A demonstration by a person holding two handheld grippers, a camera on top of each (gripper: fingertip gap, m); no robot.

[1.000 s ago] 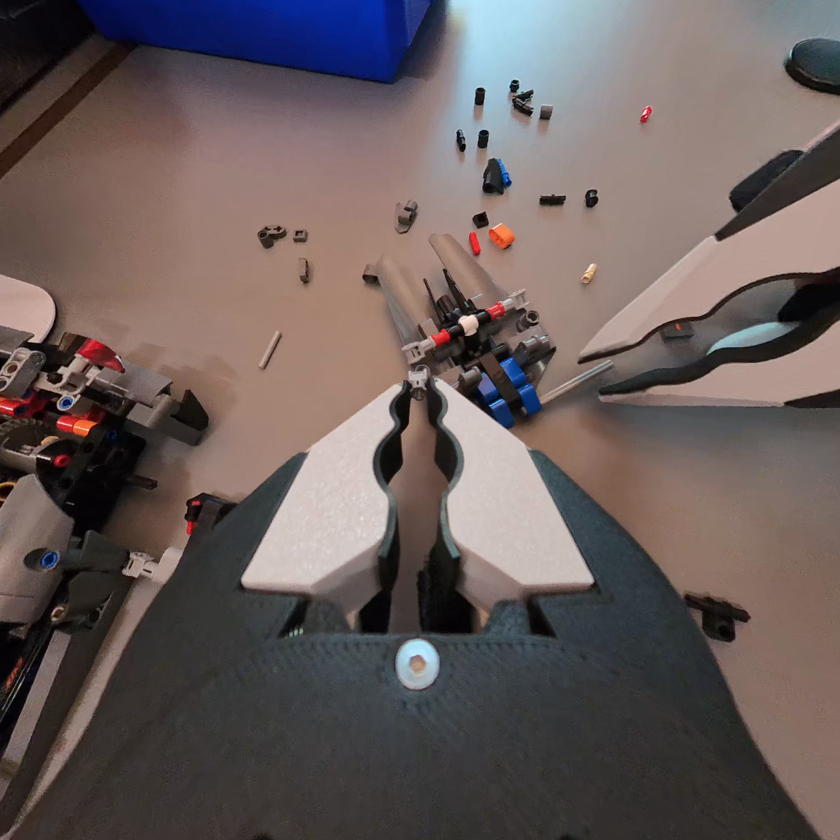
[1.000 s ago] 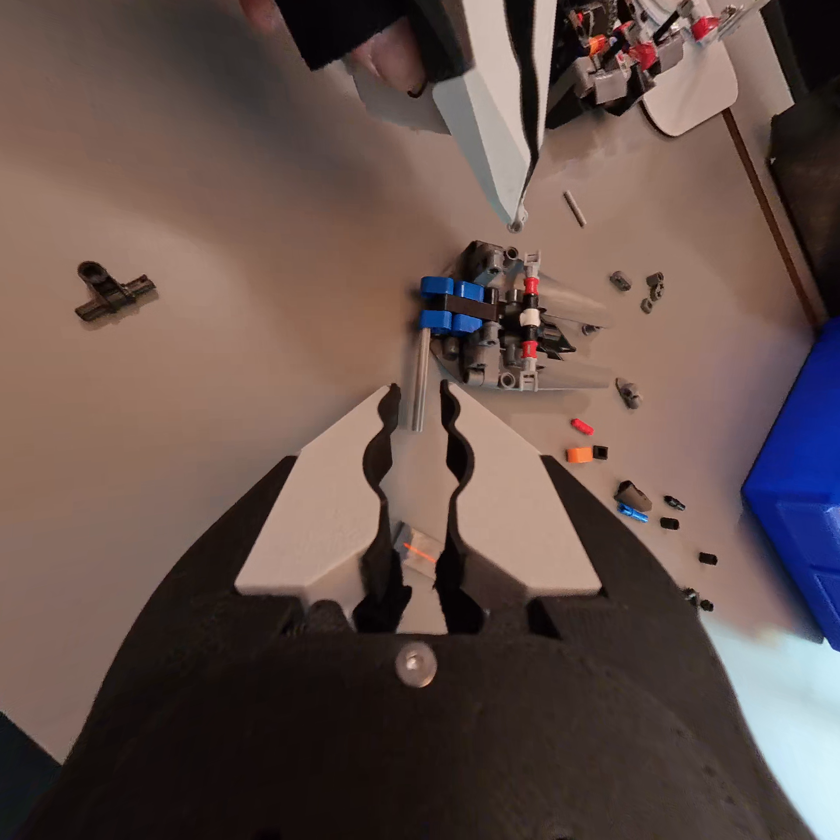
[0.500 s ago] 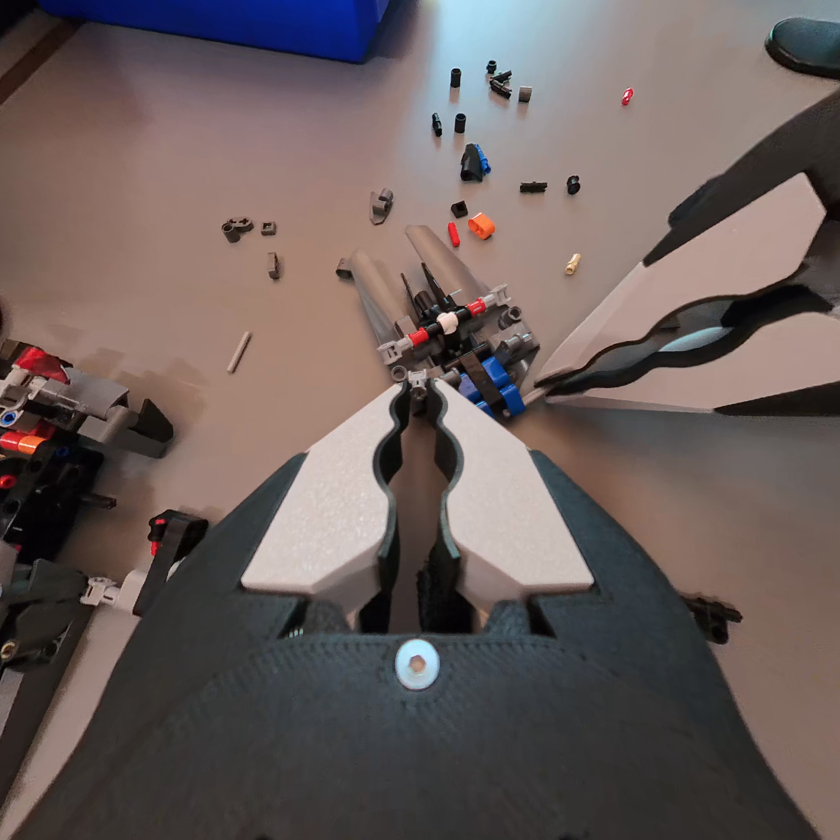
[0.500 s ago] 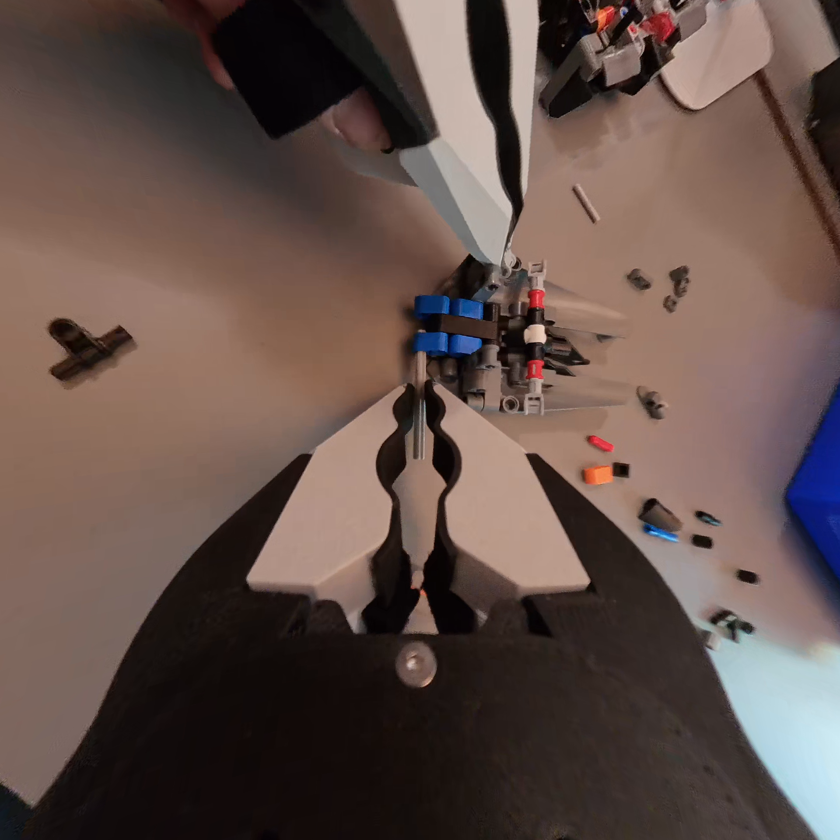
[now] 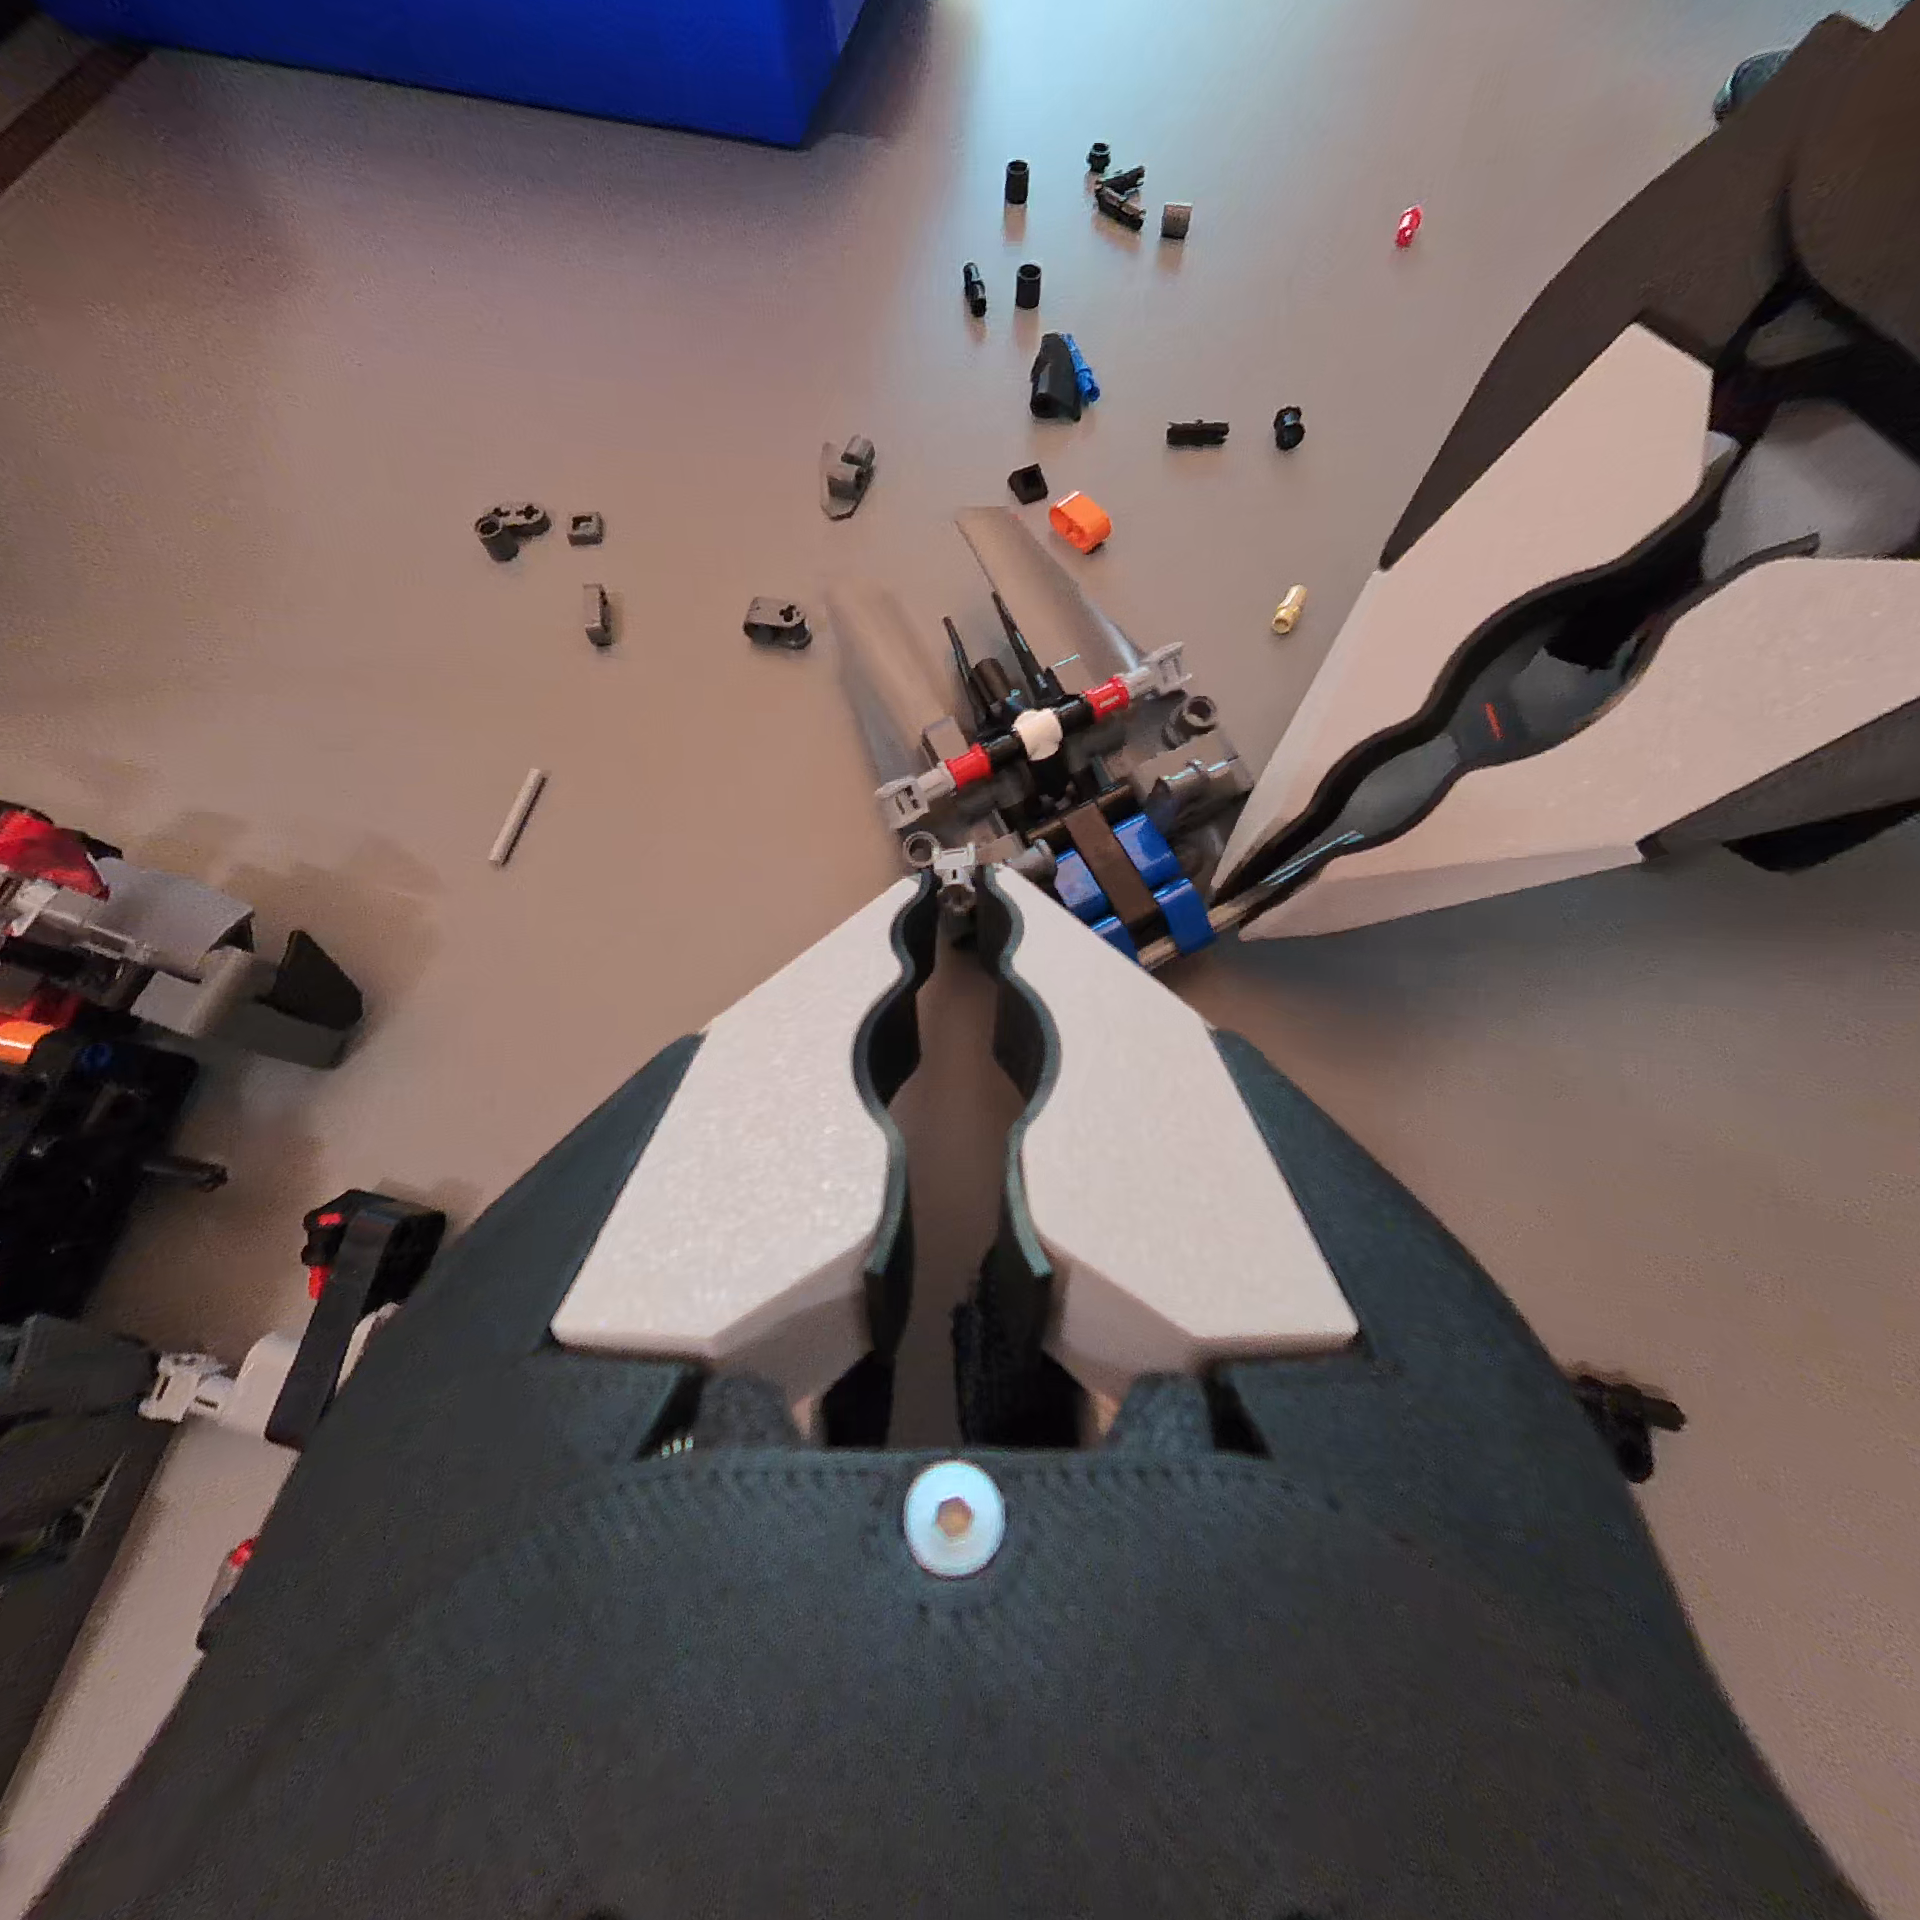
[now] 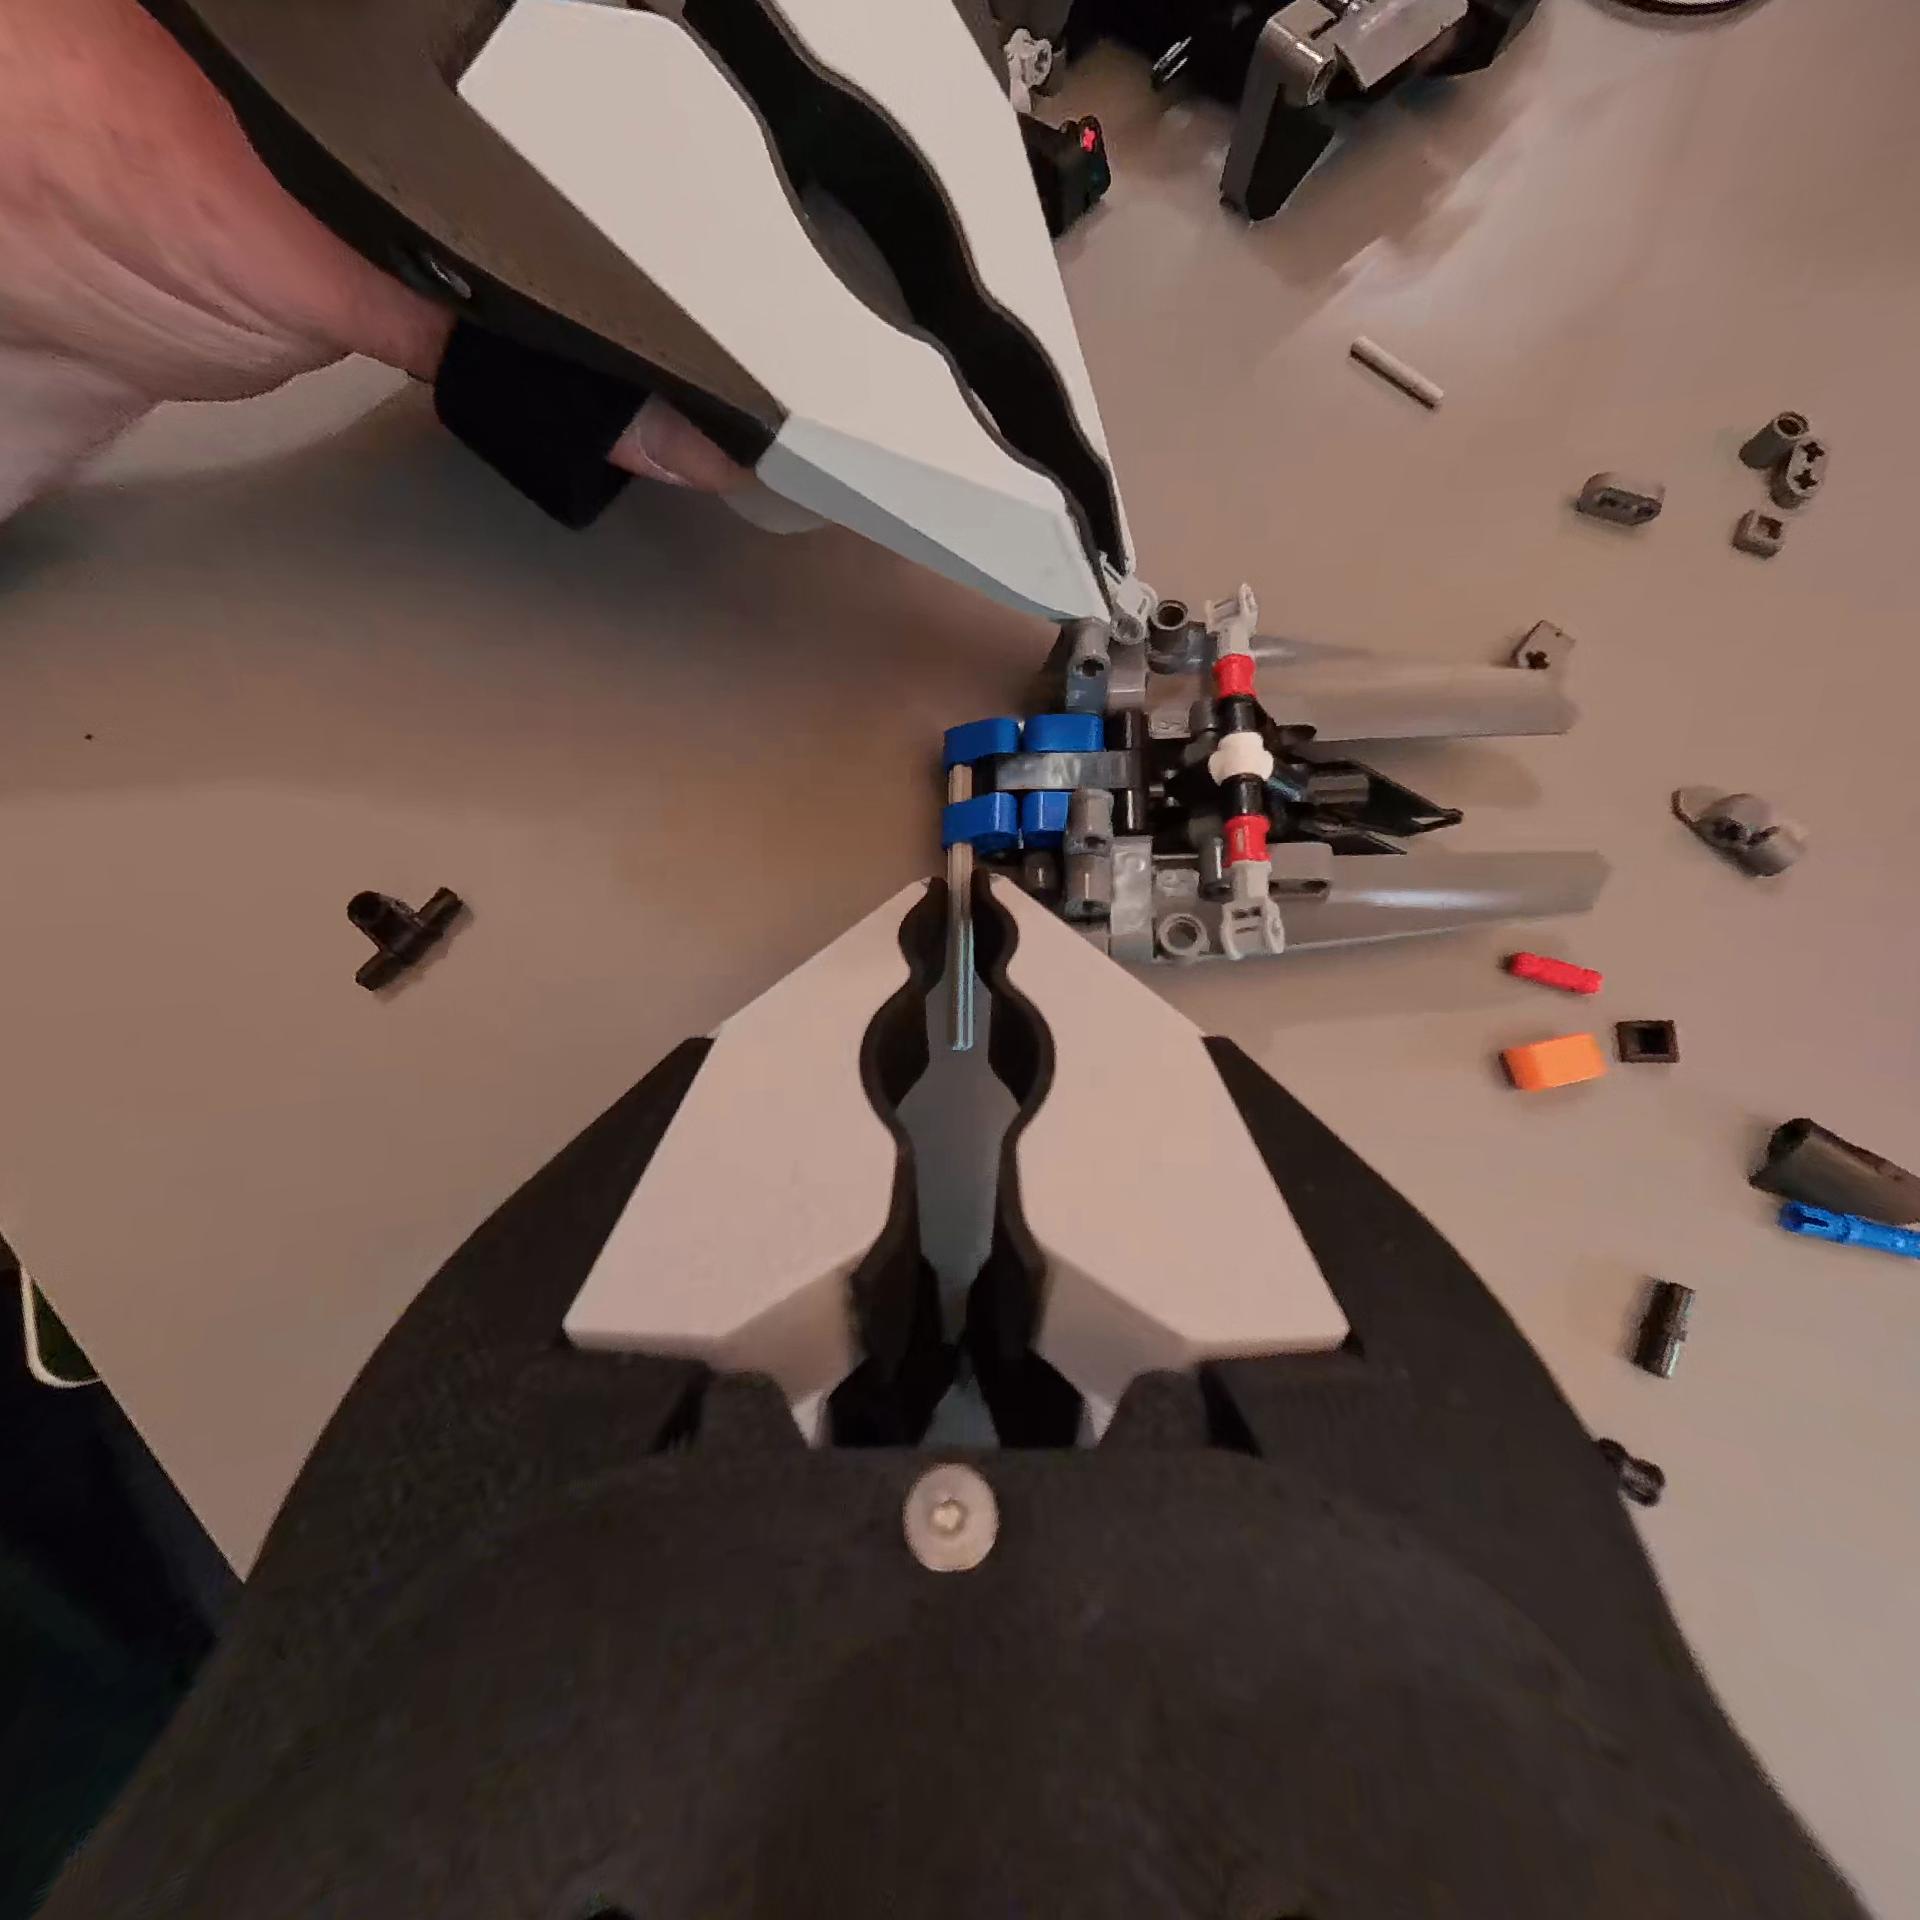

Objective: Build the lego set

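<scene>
A small lego sub-assembly [image 5: 1049, 769] of grey panels, blue connectors and a black, red and white axle row lies on the grey table; it also shows in the right wrist view [image 6: 1174, 790]. My left gripper [image 5: 956, 883] is shut on a small light grey connector [image 5: 951, 860] and holds it against the assembly's near corner. In the right wrist view the left gripper [image 6: 1112, 582] comes in from the upper left. My right gripper [image 6: 961, 883] is shut on a long grey axle [image 6: 961, 966] that runs into the blue connectors [image 6: 982, 779]. It shows in the left wrist view [image 5: 1231, 899] at the right.
A blue bin [image 5: 468, 52] stands at the far edge. A larger lego build [image 5: 125, 987] sits at the left. Loose pieces lie around the assembly: an orange piece [image 6: 1553, 1060], a red pin [image 6: 1553, 971], a short grey axle [image 5: 516, 816], a black T-piece [image 6: 405, 935]. Left tips to right tips: about 6 cm. It is some 10 cm from my right tips to the black T-piece [image 6: 405, 935]. It is also in sight in the left wrist view [image 5: 1614, 1397].
My right gripper moved forward and shut on the grey axle. My left gripper carried the small connector up to the assembly's corner. Both views have closed in on the assembly.
</scene>
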